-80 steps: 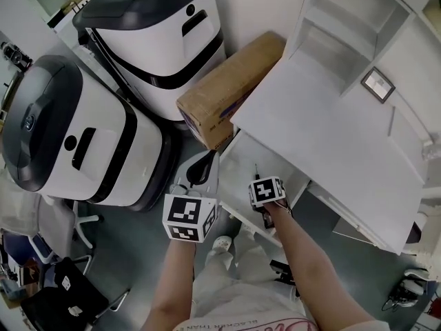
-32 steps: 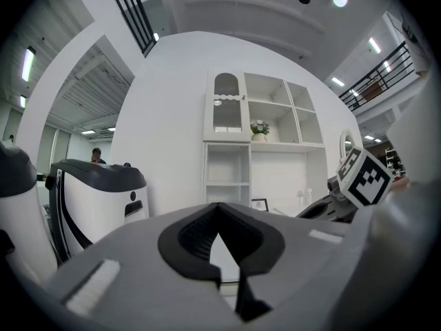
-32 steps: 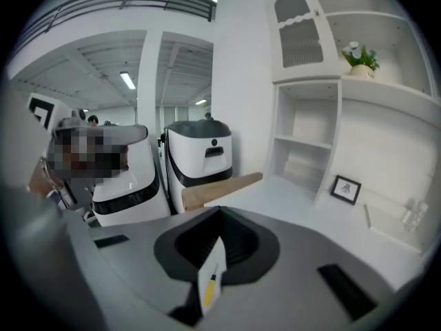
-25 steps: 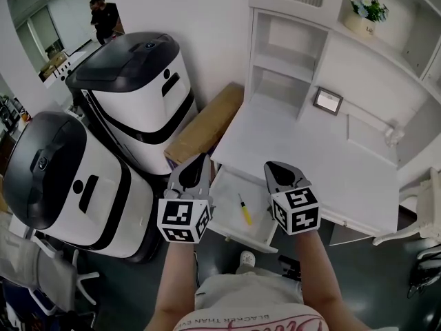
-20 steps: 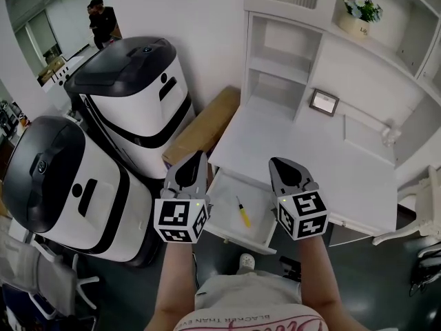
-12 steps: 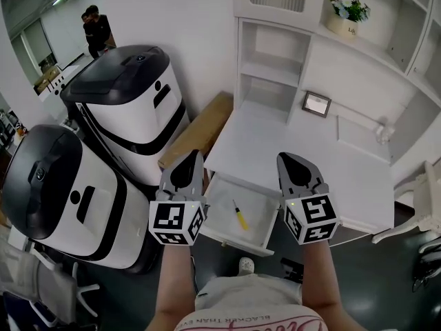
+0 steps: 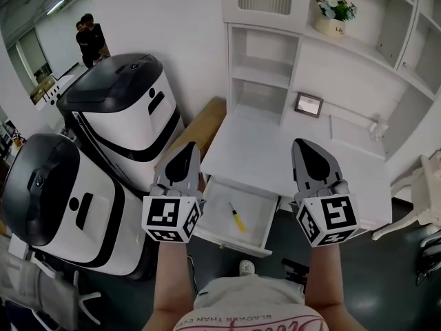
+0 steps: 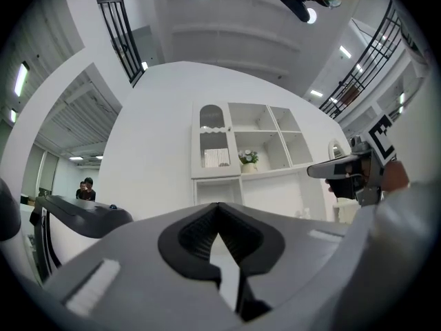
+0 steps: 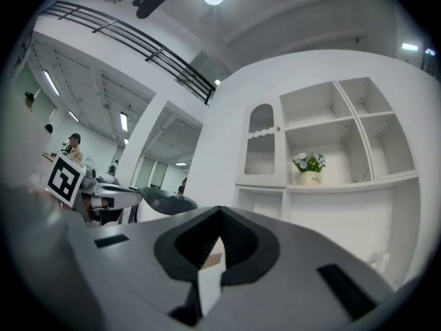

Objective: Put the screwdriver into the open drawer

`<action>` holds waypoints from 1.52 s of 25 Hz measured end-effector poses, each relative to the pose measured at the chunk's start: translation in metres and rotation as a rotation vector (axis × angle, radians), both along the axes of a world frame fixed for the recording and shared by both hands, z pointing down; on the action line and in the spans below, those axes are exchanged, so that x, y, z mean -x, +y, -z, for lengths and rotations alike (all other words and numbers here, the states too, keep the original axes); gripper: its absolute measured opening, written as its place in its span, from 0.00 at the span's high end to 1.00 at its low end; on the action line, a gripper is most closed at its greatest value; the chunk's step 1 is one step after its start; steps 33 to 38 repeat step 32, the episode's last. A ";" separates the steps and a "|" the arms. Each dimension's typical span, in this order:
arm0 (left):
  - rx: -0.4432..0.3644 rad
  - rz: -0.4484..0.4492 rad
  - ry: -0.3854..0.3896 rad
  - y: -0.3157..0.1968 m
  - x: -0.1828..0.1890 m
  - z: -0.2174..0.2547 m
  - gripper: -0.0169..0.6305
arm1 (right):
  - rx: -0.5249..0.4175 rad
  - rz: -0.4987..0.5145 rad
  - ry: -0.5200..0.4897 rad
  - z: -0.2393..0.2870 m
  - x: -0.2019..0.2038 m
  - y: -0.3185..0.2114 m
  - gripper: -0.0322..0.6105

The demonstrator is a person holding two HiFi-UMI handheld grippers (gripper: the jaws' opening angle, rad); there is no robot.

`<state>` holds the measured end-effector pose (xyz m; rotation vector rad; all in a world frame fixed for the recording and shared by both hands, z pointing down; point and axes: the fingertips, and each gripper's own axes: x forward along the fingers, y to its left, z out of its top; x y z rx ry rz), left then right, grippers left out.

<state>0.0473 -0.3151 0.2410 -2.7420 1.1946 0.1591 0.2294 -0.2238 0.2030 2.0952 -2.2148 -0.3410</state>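
With the screwdriver (image 7: 237, 219) now left in the drawer (image 7: 219, 202) at 6 o'clock, the left gripper (image 7: 186, 154) and right gripper (image 7: 306, 150) are lifted away closed and empty, so the task is judged done.

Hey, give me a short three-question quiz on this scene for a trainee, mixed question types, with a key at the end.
1. True or false: the screwdriver lies on the desk top.
2. The right hand-held gripper holds: A) the screwdriver, B) nothing, C) a picture frame.
3. What colour is the screwdriver's handle?
Key: 1 false, it lies in the open drawer; 2 B, its jaws are shut and empty; 3 yellow.
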 end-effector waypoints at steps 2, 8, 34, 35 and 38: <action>-0.018 -0.001 0.002 0.001 -0.001 0.007 0.96 | -0.028 -0.010 0.000 0.011 -0.004 0.005 0.94; -0.060 -0.010 0.006 0.008 -0.002 0.024 0.96 | -0.053 -0.034 -0.018 0.022 -0.014 0.016 0.94; -0.103 -0.043 0.005 0.026 -0.018 0.041 0.96 | -0.031 -0.045 -0.026 0.022 -0.026 0.035 0.94; -0.103 -0.043 0.005 0.026 -0.018 0.041 0.96 | -0.031 -0.045 -0.026 0.022 -0.026 0.035 0.94; -0.103 -0.043 0.005 0.026 -0.018 0.041 0.96 | -0.031 -0.045 -0.026 0.022 -0.026 0.035 0.94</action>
